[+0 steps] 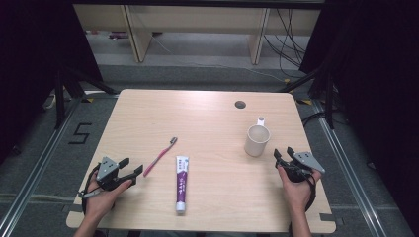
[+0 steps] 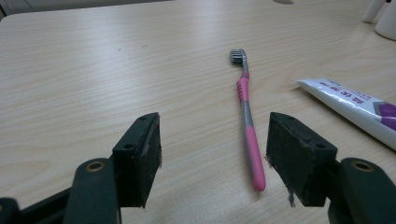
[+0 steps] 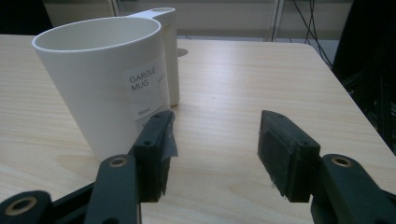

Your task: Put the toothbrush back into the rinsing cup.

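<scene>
Left gripper (image 2: 212,158): jaws spread wide and empty, low over the table at about 7 o'clock of the tabletop in the high view; nothing pressed between the pads.
Toothbrush (image 2: 247,126): lies flat just ahead of the left gripper, pink handle end nearest and sitting between the jaws but closer to the right-hand one; bristle head points away toward 12 o'clock in the left gripper view. Pads do not touch it.
Right gripper (image 3: 212,154): released, nothing held, at about 4 o'clock of the tabletop in the high view.
Toothpaste tube (image 1: 181,182): flat on the table near the front edge, cap end toward the person, just beside the toothbrush at its 3 o'clock; apart from it.
Mug (image 3: 105,79): white, upright, labelled "GARGLE MUG", handle on its far side; stands at 11 o'clock of the right gripper, its wall just beside the left-hand jaw and outside the gap.
Table (image 1: 207,118): pale wood; round cable hole near the far edge at 1 o'clock.
Step in hand (judged): left gripper lining up to pick the toothbrush by its handle.
How to do it well (judged): shift the gripper sideways until the handle is centred, lower until the pads straddle it at table level, close across the thicker pink grip, and lift level so the thin handle does not pivot or slip.
Risk (judged): closing off-centre would nudge the handle toward the tube.
</scene>
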### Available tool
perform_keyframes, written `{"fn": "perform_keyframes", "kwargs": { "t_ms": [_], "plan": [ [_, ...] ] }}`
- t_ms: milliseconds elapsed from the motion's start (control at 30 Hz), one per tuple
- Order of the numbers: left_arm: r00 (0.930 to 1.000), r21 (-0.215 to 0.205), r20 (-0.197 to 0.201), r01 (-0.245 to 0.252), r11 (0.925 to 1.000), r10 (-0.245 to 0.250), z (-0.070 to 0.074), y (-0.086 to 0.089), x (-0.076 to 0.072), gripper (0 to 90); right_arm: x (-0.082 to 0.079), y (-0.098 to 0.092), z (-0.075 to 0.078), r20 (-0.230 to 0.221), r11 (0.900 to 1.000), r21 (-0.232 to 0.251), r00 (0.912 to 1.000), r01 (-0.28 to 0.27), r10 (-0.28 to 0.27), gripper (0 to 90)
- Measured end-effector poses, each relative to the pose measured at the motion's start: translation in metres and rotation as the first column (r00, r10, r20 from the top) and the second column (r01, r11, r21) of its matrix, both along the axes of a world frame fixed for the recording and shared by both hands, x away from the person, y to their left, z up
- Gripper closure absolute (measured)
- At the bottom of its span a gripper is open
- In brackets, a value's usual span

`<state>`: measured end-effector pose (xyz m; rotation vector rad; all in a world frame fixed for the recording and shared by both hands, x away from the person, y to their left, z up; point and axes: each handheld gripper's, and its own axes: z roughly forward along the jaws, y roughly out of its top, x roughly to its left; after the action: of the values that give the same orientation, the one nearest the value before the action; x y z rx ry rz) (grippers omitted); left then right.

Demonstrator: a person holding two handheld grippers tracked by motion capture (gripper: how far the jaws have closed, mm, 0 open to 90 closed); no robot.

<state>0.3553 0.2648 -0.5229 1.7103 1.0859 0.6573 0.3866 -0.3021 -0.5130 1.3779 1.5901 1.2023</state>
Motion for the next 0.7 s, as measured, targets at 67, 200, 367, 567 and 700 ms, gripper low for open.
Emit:
{"fn": "perform_keyframes", "kwargs": {
  "t_ms": [67,200,367,567,700],
  "plan": [
    [0.9999,0.003,-0.006,-0.009,1.0000,0.009,0.000,-0.001,0.000,35.5,0.000,0.000,0.000,-0.001,1.000,-0.014,1.0000,-0.001,0.001,45.9],
    [0.9999,0.012,-0.007,-0.015,0.9998,0.015,0.000,-0.002,0.000,35.8,0.001,0.000,0.000,-0.010,1.000,-0.027,0.9999,-0.013,0.013,45.7],
    [1.0000,0.009,-0.006,0.000,1.0000,0.000,0.000,-0.002,0.001,36.0,0.001,-0.002,0.001,-0.020,0.999,-0.041,0.9997,-0.011,0.010,45.3],
    [0.9979,0.035,-0.024,0.061,0.9975,-0.061,0.005,-0.005,0.008,40.9,0.002,0.002,0.001,-0.034,0.998,-0.055,0.9994,-0.012,0.011,45.3],
    [0.9898,0.075,-0.112,0.096,0.9926,-0.087,0.022,-0.014,0.018,42.6,0.002,0.004,0.000,-0.025,1.000,-0.008,0.9996,0.009,-0.010,44.8]
  ]
}}
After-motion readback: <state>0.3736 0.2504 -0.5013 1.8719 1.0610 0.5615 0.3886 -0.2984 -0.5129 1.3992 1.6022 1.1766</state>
